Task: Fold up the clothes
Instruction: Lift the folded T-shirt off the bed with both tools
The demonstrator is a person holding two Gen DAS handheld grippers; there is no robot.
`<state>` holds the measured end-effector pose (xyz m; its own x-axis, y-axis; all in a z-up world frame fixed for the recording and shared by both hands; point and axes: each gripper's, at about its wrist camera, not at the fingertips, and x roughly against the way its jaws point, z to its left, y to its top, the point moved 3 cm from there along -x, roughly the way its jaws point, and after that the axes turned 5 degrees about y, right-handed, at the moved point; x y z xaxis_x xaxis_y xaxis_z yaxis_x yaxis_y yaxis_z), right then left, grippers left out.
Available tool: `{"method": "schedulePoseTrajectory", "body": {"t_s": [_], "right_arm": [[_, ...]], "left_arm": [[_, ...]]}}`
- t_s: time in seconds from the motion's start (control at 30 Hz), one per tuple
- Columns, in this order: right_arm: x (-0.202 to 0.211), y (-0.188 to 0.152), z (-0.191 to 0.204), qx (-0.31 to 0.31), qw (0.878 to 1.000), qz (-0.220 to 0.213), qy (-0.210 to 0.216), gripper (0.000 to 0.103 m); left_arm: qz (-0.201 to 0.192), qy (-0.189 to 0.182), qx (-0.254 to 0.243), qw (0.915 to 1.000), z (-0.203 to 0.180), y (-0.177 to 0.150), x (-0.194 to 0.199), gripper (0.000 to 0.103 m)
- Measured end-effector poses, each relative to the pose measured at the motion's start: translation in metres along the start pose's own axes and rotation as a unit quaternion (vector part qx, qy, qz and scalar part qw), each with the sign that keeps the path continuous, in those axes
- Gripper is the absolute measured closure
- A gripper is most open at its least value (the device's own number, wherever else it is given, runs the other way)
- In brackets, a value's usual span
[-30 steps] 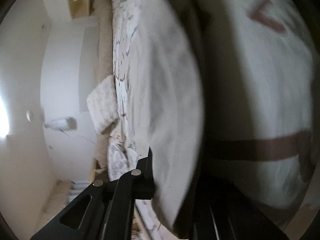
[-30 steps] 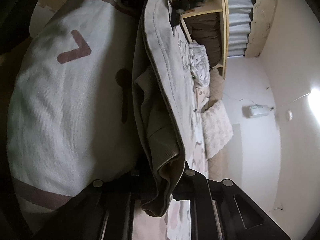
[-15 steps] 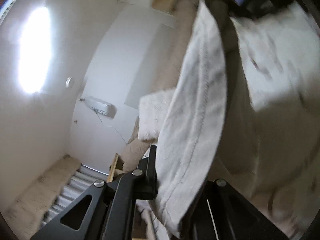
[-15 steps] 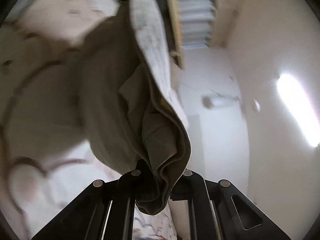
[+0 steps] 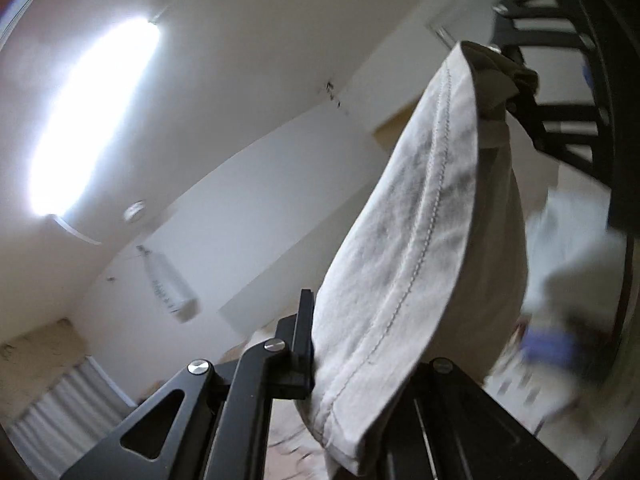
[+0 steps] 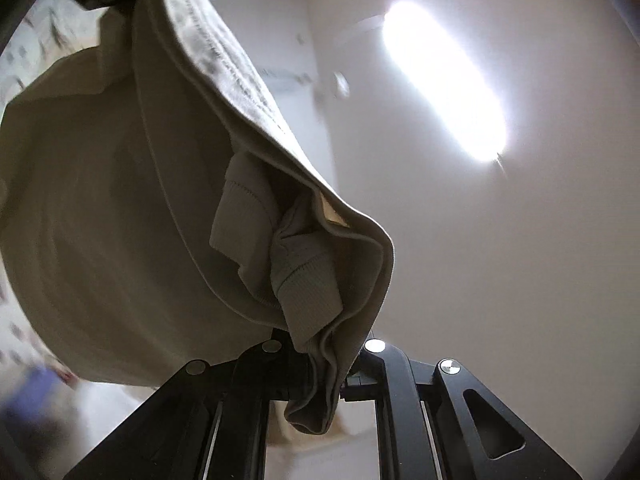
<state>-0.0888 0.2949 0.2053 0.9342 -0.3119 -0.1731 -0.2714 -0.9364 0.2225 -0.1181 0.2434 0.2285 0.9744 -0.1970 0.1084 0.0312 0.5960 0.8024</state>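
Holding a beige garment [image 5: 424, 216] aloft, stretched between both claws and hanging against the white ceiling. Left claw [image 5: 352, 364] pinching a stitched hem edge; right claw [image 6: 320, 376] pinching a bunched corner with ribbed cuff [image 6: 308, 284]. Glowing overhead: a ceiling light [image 6: 444, 80].

I see a long ceiling light [image 5: 92, 116] glaring on the left. Near it sits a small round fitting [image 5: 135, 212], and a blurred white wall unit [image 5: 170, 286] hangs below.

No legible txt/labels; wall device [image 5: 170, 286] print too blurry.
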Motion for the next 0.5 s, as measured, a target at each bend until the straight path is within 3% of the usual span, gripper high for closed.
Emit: {"method": "schedulePoseTrajectory", "body": {"t_s": [0.23, 0.4, 0.5], "right_arm": [[-0.086, -0.087, -0.034, 0.021, 0.994, 0.095, -0.047, 0.093], [-0.128, -0.14, -0.029, 0.017, 0.99, 0.135, -0.047, 0.093], [-0.143, -0.16, -0.024, 0.016, 0.988, 0.149, -0.049, 0.093]], "left_arm": [[0.006, -0.048, 0.061, 0.997, -0.072, 0.092, -0.087, 0.095], [0.016, -0.085, 0.09, 0.9922, -0.111, 0.121, -0.125, 0.094], [0.013, -0.088, 0.089, 0.992, -0.133, 0.13, -0.139, 0.094]]}}
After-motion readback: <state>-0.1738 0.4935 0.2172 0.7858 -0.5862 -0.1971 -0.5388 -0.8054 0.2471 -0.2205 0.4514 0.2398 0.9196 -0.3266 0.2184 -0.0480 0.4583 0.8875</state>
